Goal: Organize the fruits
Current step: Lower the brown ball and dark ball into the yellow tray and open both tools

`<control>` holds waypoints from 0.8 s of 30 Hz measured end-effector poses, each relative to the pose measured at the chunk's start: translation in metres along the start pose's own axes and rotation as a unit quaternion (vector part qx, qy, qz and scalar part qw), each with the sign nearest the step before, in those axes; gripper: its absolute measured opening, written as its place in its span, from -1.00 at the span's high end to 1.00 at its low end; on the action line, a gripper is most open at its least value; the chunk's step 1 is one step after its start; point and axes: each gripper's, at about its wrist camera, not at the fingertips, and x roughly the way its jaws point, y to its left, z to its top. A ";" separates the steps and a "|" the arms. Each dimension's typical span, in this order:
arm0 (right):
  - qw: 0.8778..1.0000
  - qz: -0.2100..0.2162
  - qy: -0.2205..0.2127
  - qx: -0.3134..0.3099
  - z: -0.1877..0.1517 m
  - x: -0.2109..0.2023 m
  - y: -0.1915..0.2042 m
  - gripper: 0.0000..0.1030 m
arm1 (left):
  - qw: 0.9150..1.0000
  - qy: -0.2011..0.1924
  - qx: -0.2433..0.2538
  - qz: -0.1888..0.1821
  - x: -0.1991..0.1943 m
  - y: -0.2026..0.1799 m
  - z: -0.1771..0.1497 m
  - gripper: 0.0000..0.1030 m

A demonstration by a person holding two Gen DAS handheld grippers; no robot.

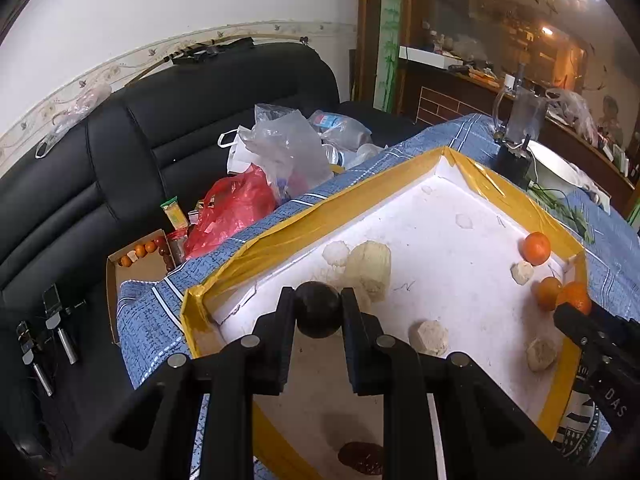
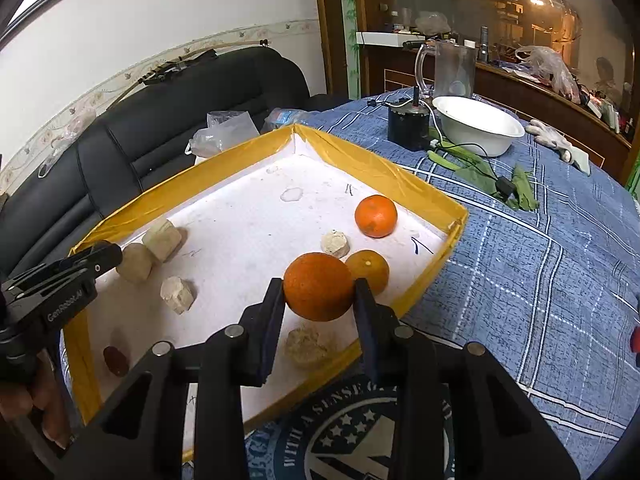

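The left gripper [image 1: 318,312] pinches a dark round fruit [image 1: 318,310] between its fingers [image 1: 286,320], above the near left part of a white tray [image 1: 420,216] edged in yellow tape. Three oranges [image 1: 537,248] lie along the tray's right edge, pale lumps [image 1: 370,268] scattered between. The right gripper [image 1: 576,320] enters at that right edge.

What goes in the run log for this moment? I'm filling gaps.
left gripper: shut on dark fruit | right gripper: shut on orange | both over tray

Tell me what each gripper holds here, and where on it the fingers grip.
The left gripper clamps a dark round fruit across its middle, one finger on each side. The right gripper clamps an orange the same way, across its widest part.
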 end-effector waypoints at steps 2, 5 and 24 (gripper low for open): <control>1.000 0.000 0.001 0.000 0.001 0.002 0.001 0.28 | 1.000 -0.001 0.000 0.002 0.000 0.001 0.001 0.59; 1.000 0.000 0.004 -0.001 0.002 0.005 0.001 0.28 | 1.000 -0.001 -0.002 0.003 0.001 0.002 0.002 0.59; 1.000 -0.004 0.018 -0.010 0.007 0.017 0.005 0.27 | 1.000 0.001 -0.024 0.008 0.004 0.013 0.004 0.44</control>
